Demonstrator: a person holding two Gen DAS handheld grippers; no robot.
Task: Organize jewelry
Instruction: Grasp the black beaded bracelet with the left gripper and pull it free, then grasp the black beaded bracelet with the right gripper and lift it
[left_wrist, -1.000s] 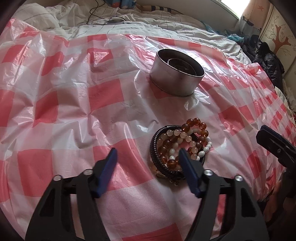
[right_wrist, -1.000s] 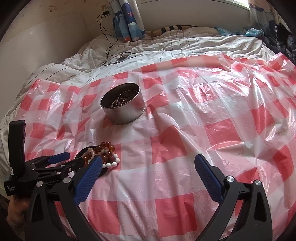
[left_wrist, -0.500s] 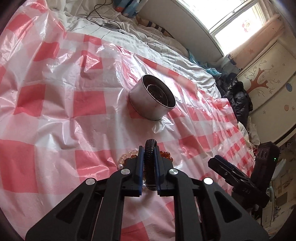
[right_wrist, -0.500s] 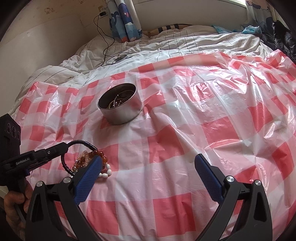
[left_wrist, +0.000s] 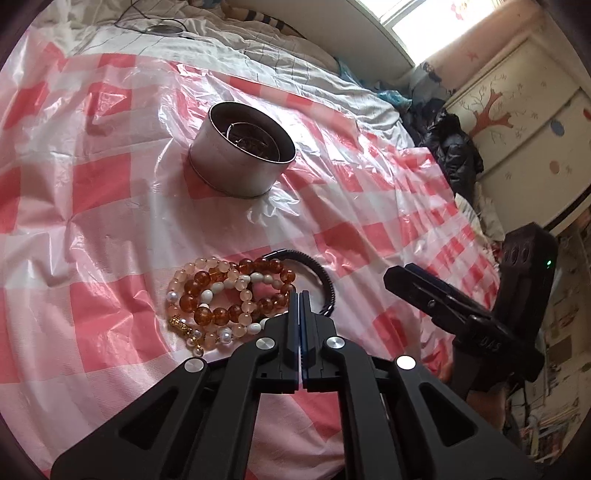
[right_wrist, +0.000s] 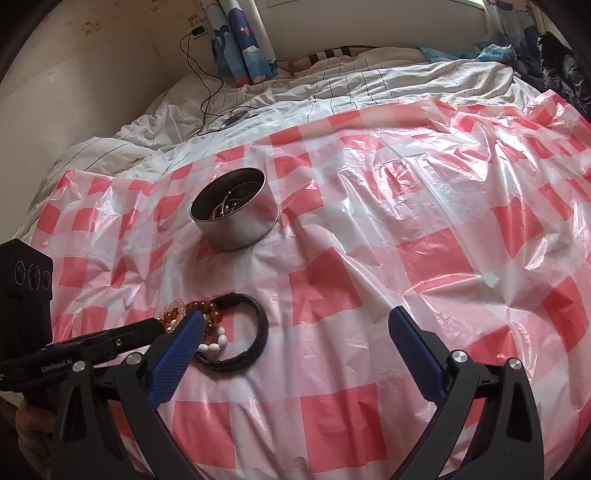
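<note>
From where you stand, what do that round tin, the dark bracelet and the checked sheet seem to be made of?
Round tin: metal, probably steel; dull silver wall with soft reflections.
Dark bracelet: looks like braided black cord or leather; matte, ribbed surface.
Checked sheet: thin plastic film; glossy, crinkled, slightly see-through.

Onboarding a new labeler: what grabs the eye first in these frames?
The tangle of amber, pink and white bead bracelets on the red-checked plastic sheet, a black braided bracelet beside it. Behind sits a round metal tin holding jewelry. The left claw is shut; the right claw gapes open.
</note>
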